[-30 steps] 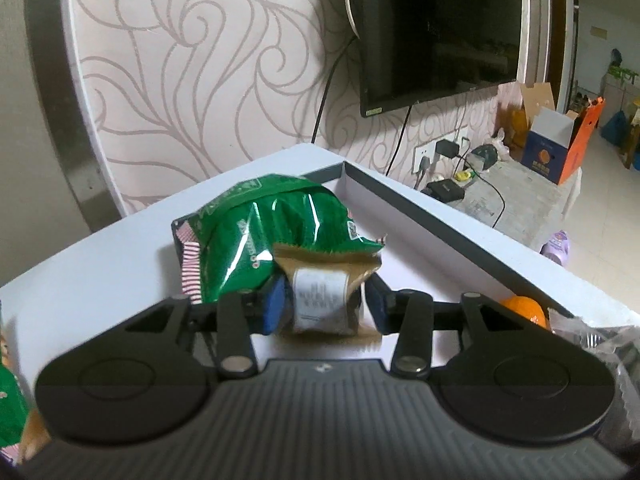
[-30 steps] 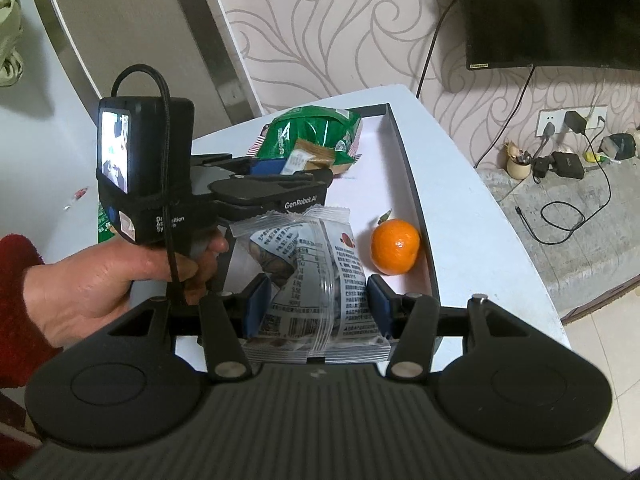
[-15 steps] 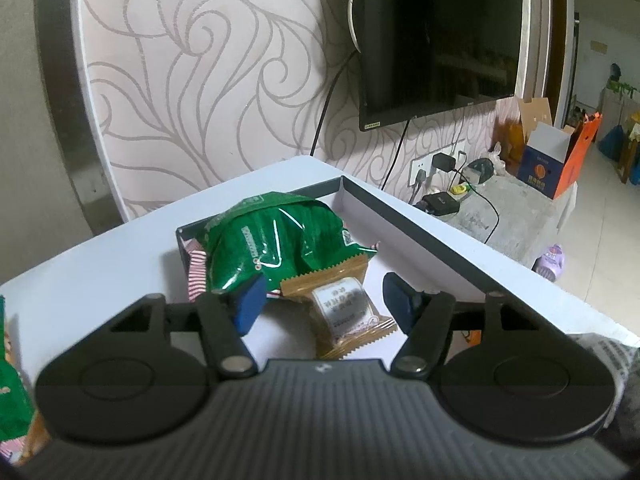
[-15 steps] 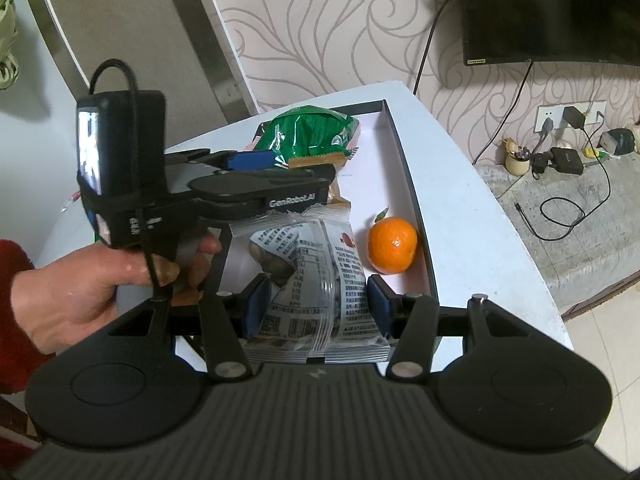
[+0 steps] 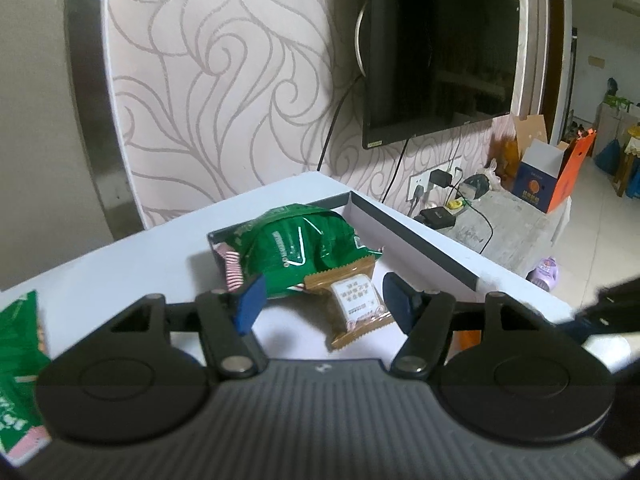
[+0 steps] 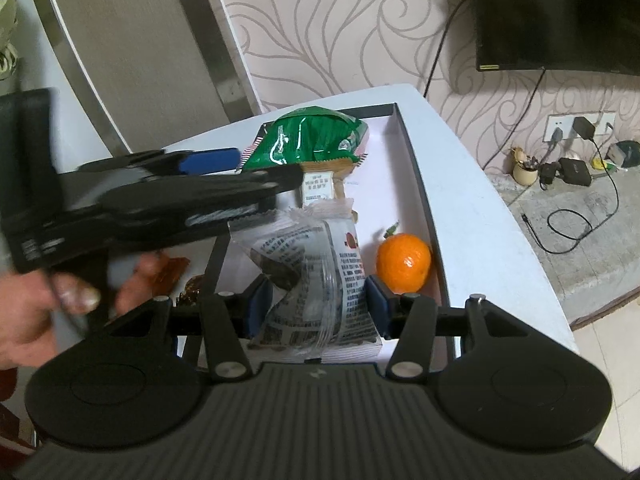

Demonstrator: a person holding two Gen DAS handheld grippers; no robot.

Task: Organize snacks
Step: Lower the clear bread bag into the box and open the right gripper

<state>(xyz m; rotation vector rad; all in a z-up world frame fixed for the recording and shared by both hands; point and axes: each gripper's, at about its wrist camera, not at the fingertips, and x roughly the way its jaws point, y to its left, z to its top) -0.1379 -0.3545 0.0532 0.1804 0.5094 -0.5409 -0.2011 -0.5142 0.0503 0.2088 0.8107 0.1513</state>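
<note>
A shallow white tray with a dark rim (image 5: 424, 236) (image 6: 420, 184) lies on the white table. In it lie a green snack bag (image 5: 296, 248) (image 6: 316, 140), a small brown packet (image 5: 352, 300) (image 6: 320, 184) and an orange (image 6: 403, 262). My left gripper (image 5: 320, 304) is open and empty above the brown packet; it shows blurred in the right wrist view (image 6: 208, 164). My right gripper (image 6: 316, 306) is shut on a clear printed snack packet (image 6: 316, 276) over the tray's near end.
Another green bag (image 5: 16, 364) lies on the table at the left. Amber wrapped snacks (image 6: 176, 276) lie left of the tray. A wall-mounted TV (image 5: 436, 48), a patterned wall, chargers and cables stand beyond the table edge.
My left gripper opened and let go of the brown packet, which now lies in the tray by the green bag. The left gripper has drawn back and up. My right gripper keeps its packet.
</note>
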